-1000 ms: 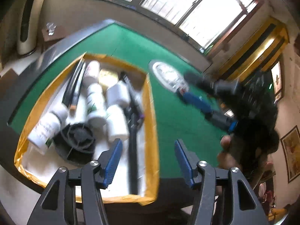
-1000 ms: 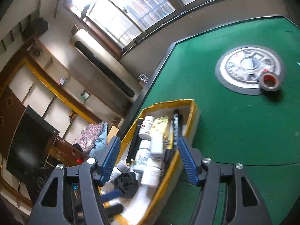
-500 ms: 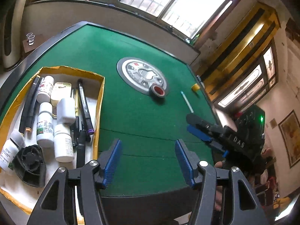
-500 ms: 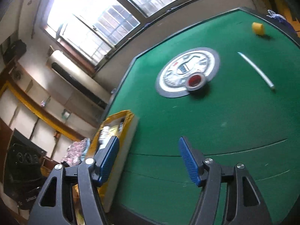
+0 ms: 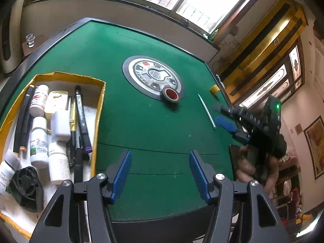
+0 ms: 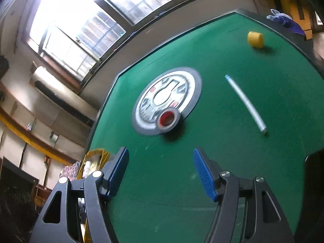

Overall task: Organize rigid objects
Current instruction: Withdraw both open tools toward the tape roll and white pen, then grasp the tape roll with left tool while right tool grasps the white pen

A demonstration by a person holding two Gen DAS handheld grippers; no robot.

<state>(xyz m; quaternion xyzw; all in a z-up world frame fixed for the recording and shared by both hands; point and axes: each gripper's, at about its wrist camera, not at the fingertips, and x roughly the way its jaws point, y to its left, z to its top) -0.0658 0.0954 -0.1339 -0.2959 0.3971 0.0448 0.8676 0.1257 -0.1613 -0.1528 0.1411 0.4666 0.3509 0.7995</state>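
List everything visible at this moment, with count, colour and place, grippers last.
round green felt table: one, carries everything.
yellow-rimmed cardboard box: one, table's left side.
white plastic bottles: at least five, in the box.
black marker pens: several, in the box.
black ribbed plastic part: one, box's near corner.
grey round centre panel: one, mid-table.
red-cored tape roll: one, on the panel's near edge.
white slim pen: one, right of the roll.
small yellow tape roll: one, far right.
left gripper: open, empty.
right gripper: open, empty.

Tape roll (image 5: pixel 169 95), white pen (image 5: pixel 206 110), yellow cylinder (image 5: pixel 214 89) lie loose on felt.
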